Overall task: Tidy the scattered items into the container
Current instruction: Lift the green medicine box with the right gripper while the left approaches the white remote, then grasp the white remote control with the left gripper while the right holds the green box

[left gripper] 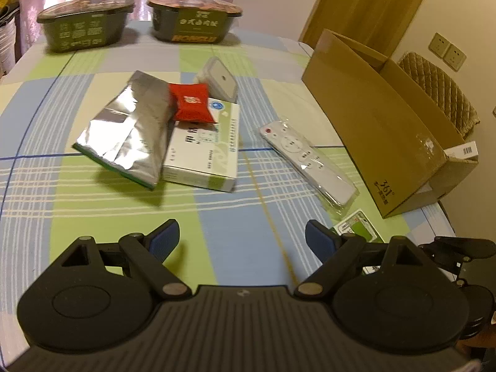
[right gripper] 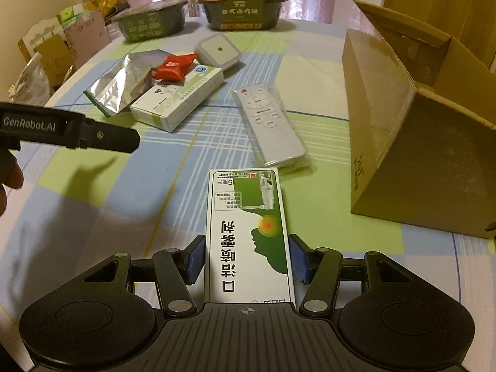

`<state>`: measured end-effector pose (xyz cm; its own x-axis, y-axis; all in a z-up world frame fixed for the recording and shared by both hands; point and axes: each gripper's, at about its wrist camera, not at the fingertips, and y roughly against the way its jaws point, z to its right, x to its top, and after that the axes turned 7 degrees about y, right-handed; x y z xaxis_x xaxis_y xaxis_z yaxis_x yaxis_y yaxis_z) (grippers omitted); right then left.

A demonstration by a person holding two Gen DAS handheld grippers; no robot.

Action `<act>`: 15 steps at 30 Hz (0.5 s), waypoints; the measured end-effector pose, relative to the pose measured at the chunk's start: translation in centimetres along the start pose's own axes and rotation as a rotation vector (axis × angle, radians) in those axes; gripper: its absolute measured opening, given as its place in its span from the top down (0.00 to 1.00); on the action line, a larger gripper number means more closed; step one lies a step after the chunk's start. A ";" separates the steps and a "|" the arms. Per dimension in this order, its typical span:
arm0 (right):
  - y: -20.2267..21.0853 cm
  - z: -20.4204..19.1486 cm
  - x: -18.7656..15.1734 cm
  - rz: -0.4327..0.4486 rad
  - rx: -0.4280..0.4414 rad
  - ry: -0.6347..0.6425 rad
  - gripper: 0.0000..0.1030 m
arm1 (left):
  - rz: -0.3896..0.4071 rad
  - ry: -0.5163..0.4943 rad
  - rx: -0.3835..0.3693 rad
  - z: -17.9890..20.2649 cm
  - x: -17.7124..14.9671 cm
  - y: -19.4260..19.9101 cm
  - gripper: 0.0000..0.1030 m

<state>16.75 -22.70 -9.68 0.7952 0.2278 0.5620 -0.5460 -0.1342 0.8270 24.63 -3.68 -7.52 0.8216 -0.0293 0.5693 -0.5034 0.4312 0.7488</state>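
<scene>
**Gripping the spray box beside the carton**

Straddling a green-and-white spray box point(right gripper: 249, 235) on the checked surface point(right gripper: 173, 167), the right gripper point(right gripper: 247, 259) has its jaws against both long sides. The left gripper point(left gripper: 241, 240) hovers with jaws apart, holding nothing. A remote point(right gripper: 268, 124) lies ahead; the cardboard box point(right gripper: 412, 130) stands at right.
</scene>
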 end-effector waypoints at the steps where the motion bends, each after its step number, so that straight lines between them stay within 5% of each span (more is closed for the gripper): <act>1: 0.0 0.1 0.0 0.000 0.000 -0.003 0.35 | -0.002 -0.003 -0.002 0.2 0.0 -0.1 0.17; 8: -0.5 0.7 -0.3 -0.022 0.020 -0.012 0.29 | -0.012 -0.019 -0.033 2.2 0.7 -1.3 0.17; 9: -0.4 1.0 -0.4 -0.027 0.027 -0.017 0.44 | -0.013 -0.019 -0.039 2.6 0.9 -1.6 0.17; 15: 1.7 2.2 -1.3 -0.031 0.010 -0.038 0.44 | -0.012 0.029 -0.083 5.0 2.4 -3.6 0.17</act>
<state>15.37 -25.38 -8.93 0.8213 0.1954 0.5360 -0.5182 -0.1375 0.8441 27.05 -9.79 -7.18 0.8356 -0.0098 0.5493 -0.4702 0.5043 0.7243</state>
